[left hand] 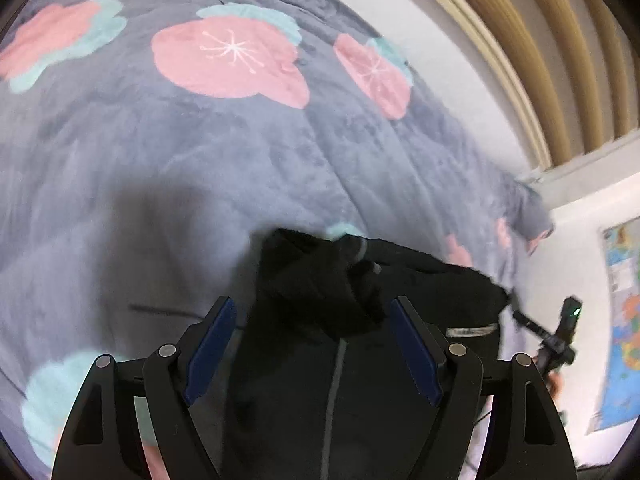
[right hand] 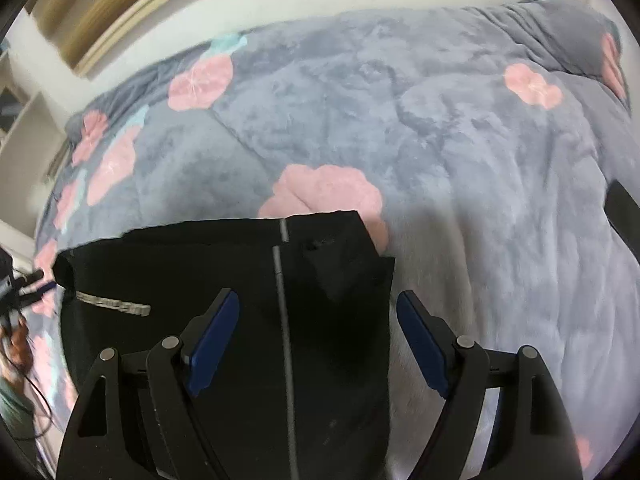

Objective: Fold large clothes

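Observation:
A black garment (left hand: 320, 364) with a grey zip line down its middle lies folded on a grey blanket with pink flowers (left hand: 200, 152). My left gripper (left hand: 314, 304) hangs open above the garment's rumpled top edge, its blue pads (left hand: 212, 344) clear of the cloth. In the right wrist view the same garment (right hand: 200, 264) shows a straight folded top edge and a pale label strip (right hand: 116, 304). My right gripper (right hand: 317, 294) is open over the garment's right side, with one pad (right hand: 424, 344) over the blanket (right hand: 440, 140). Nothing is held.
A tan slatted panel (left hand: 560, 40) and a white wall run behind the bed. A map poster (left hand: 624, 320) hangs at the right. A dark flat object (right hand: 624, 216) lies on the blanket's right side. White shelves (right hand: 24, 120) stand at the left.

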